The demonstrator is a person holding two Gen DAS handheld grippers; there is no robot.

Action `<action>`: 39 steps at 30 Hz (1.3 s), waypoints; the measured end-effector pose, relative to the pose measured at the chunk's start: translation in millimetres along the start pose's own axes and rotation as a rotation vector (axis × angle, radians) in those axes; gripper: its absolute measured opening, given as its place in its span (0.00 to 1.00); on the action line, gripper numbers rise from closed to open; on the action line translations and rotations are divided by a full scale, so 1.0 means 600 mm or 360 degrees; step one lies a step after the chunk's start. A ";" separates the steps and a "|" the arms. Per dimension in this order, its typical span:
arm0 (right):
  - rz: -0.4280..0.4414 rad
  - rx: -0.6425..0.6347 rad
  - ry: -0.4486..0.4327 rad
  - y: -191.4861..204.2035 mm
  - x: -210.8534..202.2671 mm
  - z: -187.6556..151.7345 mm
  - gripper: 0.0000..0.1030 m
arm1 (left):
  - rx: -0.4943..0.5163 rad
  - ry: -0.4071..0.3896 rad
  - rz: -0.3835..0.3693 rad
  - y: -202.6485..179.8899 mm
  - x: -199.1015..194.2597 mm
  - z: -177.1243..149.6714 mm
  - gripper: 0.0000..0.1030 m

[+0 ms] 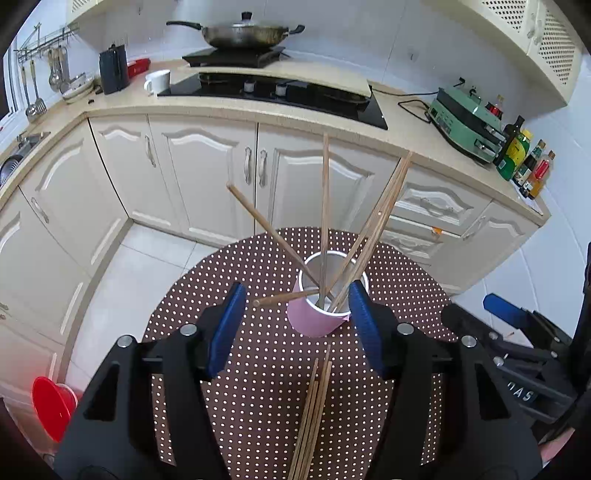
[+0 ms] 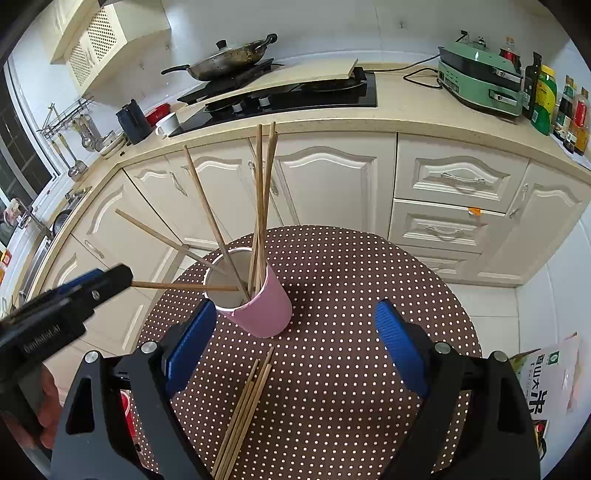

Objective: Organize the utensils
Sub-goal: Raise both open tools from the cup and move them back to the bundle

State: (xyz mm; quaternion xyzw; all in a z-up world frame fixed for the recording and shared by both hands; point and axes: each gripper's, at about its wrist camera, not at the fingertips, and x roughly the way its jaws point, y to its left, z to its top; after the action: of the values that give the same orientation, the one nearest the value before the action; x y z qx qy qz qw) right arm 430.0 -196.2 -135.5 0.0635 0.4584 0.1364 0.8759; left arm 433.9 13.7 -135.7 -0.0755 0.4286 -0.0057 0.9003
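A pink cup stands on the round brown polka-dot table and holds several wooden chopsticks that fan out. More chopsticks lie flat on the table in front of the cup. My left gripper is open, just short of the cup, with nothing between its blue pads. In the right wrist view the cup sits left of centre, with loose chopsticks in front of it. My right gripper is open and empty. The left gripper shows at the left there.
Cream kitchen cabinets and a counter with a black hob, wok, white mug and green appliance stand behind the table. A red bucket sits on the floor at left. A rice bag lies right.
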 end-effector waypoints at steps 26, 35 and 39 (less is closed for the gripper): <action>0.0018 0.0038 -0.0033 0.017 -0.076 -0.056 0.91 | 0.0034 -0.0047 0.0051 0.011 -0.095 -0.087 0.64; -0.0014 0.0084 0.0129 0.015 -0.045 -0.108 0.92 | 0.0012 0.0087 0.0074 0.025 -0.078 -0.155 0.64; -0.0031 0.0103 0.0220 0.018 -0.023 -0.133 0.92 | 0.0002 0.0159 0.0094 0.035 -0.062 -0.185 0.65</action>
State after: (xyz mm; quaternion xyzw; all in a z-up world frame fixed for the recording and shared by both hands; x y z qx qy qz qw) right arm 355.2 -191.4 -167.6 0.0777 0.5225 0.1169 0.8410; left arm 323.6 22.9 -178.6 -0.0619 0.4750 0.0169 0.8776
